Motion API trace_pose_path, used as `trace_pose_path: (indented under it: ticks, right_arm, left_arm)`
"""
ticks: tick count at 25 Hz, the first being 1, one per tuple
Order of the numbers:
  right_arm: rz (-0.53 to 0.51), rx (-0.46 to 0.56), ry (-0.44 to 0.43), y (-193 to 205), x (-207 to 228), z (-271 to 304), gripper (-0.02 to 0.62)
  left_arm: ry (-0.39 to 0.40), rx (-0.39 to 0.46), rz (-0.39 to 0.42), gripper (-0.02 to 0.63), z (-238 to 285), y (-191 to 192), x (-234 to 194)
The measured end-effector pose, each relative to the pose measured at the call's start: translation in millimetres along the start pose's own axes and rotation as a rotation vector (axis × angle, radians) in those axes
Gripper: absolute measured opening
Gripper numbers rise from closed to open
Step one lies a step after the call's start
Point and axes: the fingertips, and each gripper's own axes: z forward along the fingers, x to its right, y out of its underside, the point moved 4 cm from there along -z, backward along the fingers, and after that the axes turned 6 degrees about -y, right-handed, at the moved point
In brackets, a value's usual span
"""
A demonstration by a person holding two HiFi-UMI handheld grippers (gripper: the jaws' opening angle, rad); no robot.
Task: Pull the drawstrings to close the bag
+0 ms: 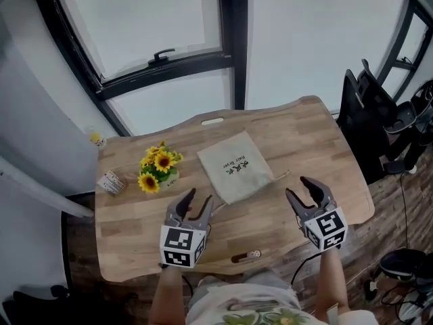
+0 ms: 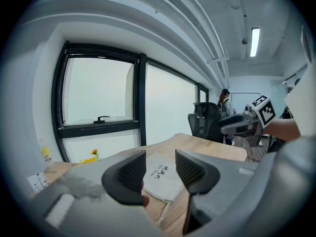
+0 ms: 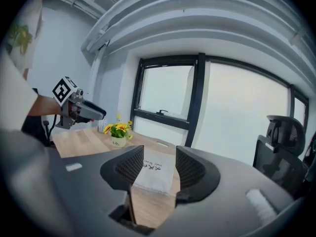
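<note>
A beige cloth drawstring bag [image 1: 233,166] with dark print lies flat in the middle of the wooden table [image 1: 304,134]. One cord end [image 1: 279,177] pokes out at its right corner, another [image 1: 218,207] at its near left corner. My left gripper [image 1: 198,198] hovers just in front of the bag's left corner, open and empty. My right gripper [image 1: 301,188] hangs to the right of the bag, also open with nothing in it. In the left gripper view the bag [image 2: 163,181] and a knotted cord [image 2: 165,210] show between the jaws [image 2: 160,157]. In the right gripper view the bag [image 3: 157,174] lies beyond the jaws [image 3: 159,152].
A small pot of sunflowers [image 1: 159,168] stands left of the bag, with a small packet [image 1: 112,182] further left. A little brown object [image 1: 247,256] lies near the table's front edge. A black office chair [image 1: 369,114] stands off the right end. Windows run behind the table.
</note>
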Motion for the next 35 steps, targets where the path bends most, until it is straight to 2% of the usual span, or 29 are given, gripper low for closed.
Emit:
trace_pose_path:
  ticks: [12, 18, 25, 35]
  right_arm:
    - [-0.073, -0.25, -0.229, 73, 47, 52, 0.198]
    - [-0.107, -0.33, -0.288, 102, 61, 76, 0.193]
    - [-0.123, -0.408, -0.356, 133, 70, 100, 0.193]
    - [-0.144, -0.516, -0.431, 173, 92, 129, 0.192]
  left_arm:
    - [-0.08, -0.219, -0.019, 0.179, 29, 63, 11]
    - [-0.093, -0.311, -0.032, 0.179, 38, 88, 15]
    - [-0.1, -0.42, 0.023, 0.179, 61, 126, 20]
    - [-0.049, -0.599, 0.027, 0.202, 86, 175, 31]
